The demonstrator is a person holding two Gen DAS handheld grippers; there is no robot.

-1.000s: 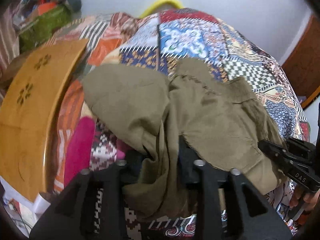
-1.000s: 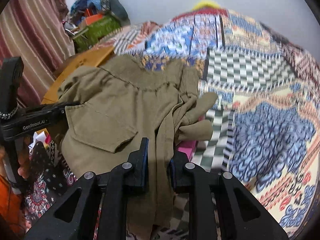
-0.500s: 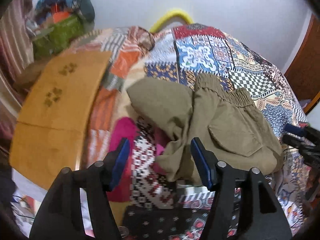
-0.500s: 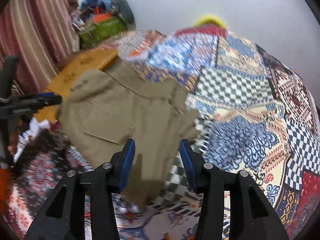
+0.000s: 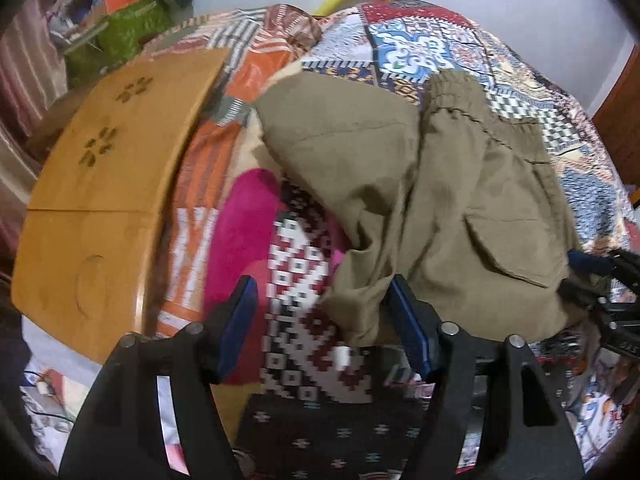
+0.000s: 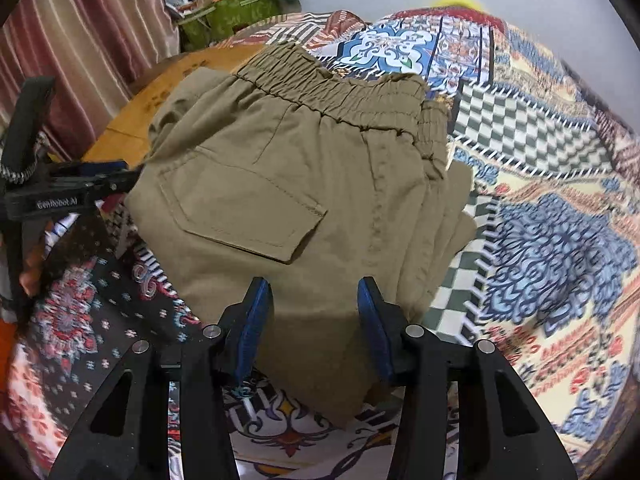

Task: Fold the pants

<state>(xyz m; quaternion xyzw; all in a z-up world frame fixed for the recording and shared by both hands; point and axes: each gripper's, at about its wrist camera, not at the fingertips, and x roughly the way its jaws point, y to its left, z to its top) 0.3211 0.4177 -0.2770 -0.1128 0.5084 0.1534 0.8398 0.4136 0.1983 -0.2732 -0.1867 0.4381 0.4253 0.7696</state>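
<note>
Olive pants point(image 6: 280, 184), with an elastic waistband and a flap pocket, lie folded in a heap on the patchwork bedspread point(image 6: 540, 140). My right gripper point(image 6: 314, 320) hovers over their near edge. Cloth lies under the gap, the blue pads stand clear of it, and the jaws are closing a little. In the left wrist view the pants point(image 5: 460, 200) fill the right half. My left gripper point(image 5: 322, 320) is at their crumpled left end, its jaws opening. A fold of cloth lies between them by the right pad, ungripped. Each gripper also shows at the other view's edge.
A curved wooden board point(image 5: 100, 184) lies left of the pants, with a pink cloth point(image 5: 240, 232) beside it. A green bag and piled things point(image 6: 240, 12) stand at the back near a striped curtain point(image 6: 80, 40). A hand point(image 6: 30, 272) holds the left gripper's handle.
Both grippers were shut on the olive cloth; both have let go and opened. They drew back, and the pants now lie flatter, with the pocket and waistband showing.
</note>
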